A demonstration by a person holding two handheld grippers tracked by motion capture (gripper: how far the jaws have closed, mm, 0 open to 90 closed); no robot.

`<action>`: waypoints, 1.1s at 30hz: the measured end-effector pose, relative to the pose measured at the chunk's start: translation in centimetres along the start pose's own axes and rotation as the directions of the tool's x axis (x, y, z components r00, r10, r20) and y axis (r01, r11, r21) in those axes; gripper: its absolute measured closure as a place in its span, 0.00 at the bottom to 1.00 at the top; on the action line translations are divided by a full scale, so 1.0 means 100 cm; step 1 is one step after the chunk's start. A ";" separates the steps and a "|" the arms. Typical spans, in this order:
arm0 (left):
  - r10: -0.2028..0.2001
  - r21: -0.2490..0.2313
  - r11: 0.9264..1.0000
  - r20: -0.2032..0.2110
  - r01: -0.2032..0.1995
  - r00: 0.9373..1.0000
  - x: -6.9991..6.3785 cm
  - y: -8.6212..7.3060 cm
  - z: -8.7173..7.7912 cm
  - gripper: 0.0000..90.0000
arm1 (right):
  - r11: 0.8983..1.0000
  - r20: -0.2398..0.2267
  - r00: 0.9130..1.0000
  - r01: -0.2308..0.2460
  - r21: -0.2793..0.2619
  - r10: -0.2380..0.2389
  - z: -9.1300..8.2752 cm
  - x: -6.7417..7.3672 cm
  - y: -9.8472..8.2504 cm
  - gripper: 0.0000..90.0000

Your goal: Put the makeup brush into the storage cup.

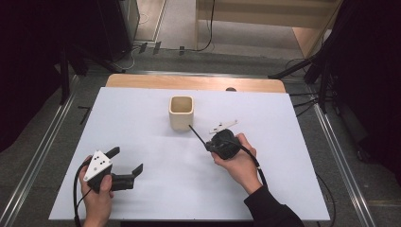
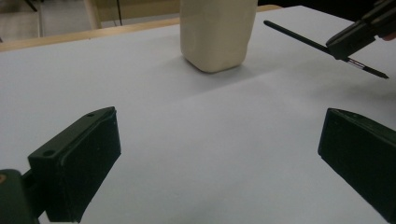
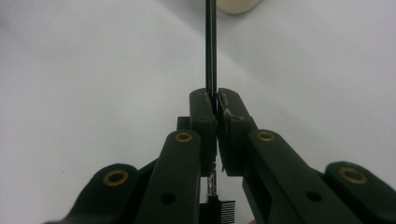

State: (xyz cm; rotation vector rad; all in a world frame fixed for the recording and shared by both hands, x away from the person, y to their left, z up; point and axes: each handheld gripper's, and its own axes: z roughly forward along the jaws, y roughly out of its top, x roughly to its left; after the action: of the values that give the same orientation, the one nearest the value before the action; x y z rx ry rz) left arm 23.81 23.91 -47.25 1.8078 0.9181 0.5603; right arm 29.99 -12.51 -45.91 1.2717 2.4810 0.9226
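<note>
Jaws of the right gripper (image 3: 215,100) are clenched on a thin black pen (image 1: 197,134), held above the white desk (image 1: 156,189) beside the cream square cup (image 1: 181,112); light, stiff and slippery, it is best gripped mid-shaft; left gripper (image 1: 126,162) jaws are released.

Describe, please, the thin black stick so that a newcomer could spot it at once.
Start at the white table and find the cream cup near its far edge. Just right of it, the right gripper is shut on the black stick, the one slender dark rod there, angled towards the cup.

White-topped table (image 1: 142,189) on grey floor (image 1: 42,156), dark curtains (image 1: 28,56) flanking.
</note>
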 end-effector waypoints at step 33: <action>0.041 -0.033 0.999 0.354 -0.031 0.934 -0.032 0.067 0.073 0.00 | 0.955 -0.005 0.999 0.046 -0.294 -0.050 -0.026 0.007 -0.030 0.97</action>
State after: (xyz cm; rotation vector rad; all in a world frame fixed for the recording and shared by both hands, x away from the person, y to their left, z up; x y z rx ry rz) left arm 29.33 15.77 -43.94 1.8267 0.6273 0.2520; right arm 26.42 -14.44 -45.62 1.1048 2.2637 1.2342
